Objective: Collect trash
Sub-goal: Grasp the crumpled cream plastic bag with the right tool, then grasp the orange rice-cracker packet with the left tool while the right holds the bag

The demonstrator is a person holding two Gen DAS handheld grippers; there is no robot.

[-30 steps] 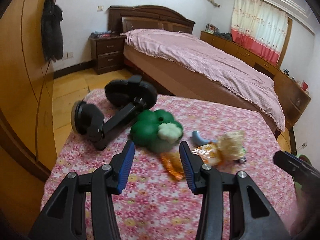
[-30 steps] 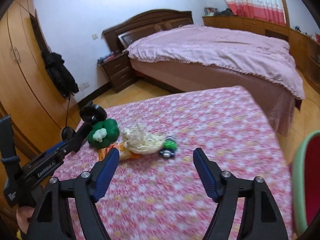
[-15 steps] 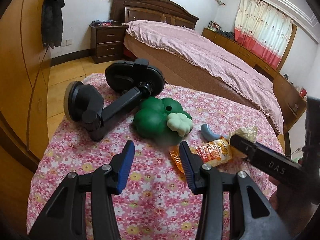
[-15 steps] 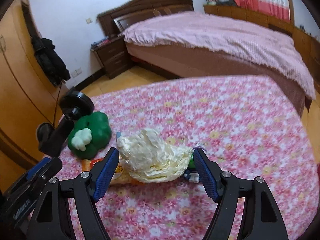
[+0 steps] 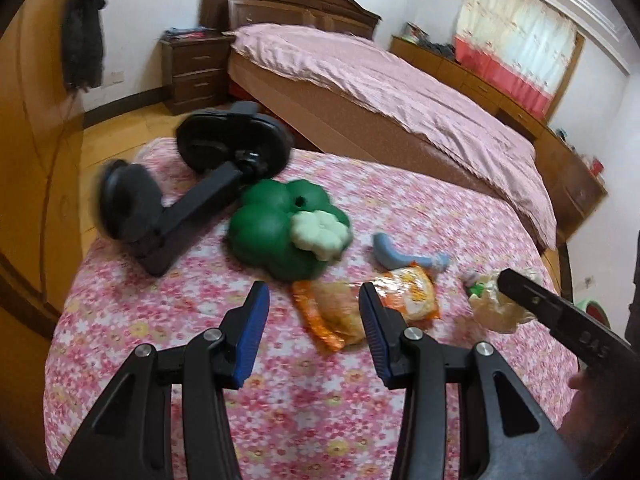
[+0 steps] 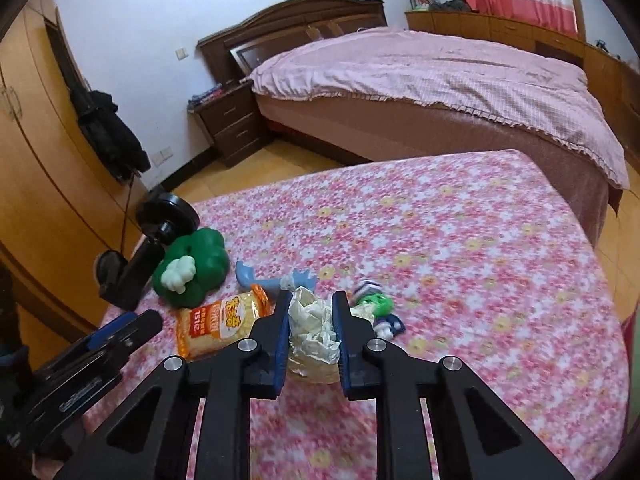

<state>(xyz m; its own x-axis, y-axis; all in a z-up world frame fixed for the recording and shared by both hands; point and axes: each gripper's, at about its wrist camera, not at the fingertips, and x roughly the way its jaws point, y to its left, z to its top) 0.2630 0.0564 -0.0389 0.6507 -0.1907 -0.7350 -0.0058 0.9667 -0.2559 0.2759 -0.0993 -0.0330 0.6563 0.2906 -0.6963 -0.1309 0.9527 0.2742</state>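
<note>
Since 0.5 s ago the R gripper (image 6: 310, 312) has closed in: its blue-padded fingers, then spread wide on either side of the crumpled cream-coloured paper/plastic wad (image 6: 312, 334), now pinch that wad from both sides, wad sitting just above the pink floral tablecloth (image 6: 460, 240). L gripper (image 5: 312, 312) barely shifted, jaws apart w/ nothing between them, hovering over the cloth just in front of the orange-and-yellow crinkly snack packet (image 5: 360, 308). In left wrist view the wad (image 5: 494, 304) shows at R edge, partly hidden by the R gripper's black finger. Packet lies flat, touching/just beside the wad in right wrist view. Behind packet: pale blue curved plastic piece (image 6: 272, 278), and a green rubbery broccoli-shaped toy w/ cream floret (image 5: 288, 232). Black dumbbell-like stand w/ two round discs (image 5: 192, 192) lies at far L, next to the toy. Small green-and-blue toy/wrapper bits (image 6: 378, 308) sit just R of the wad; blurred, can't tell what exactly.
</note>
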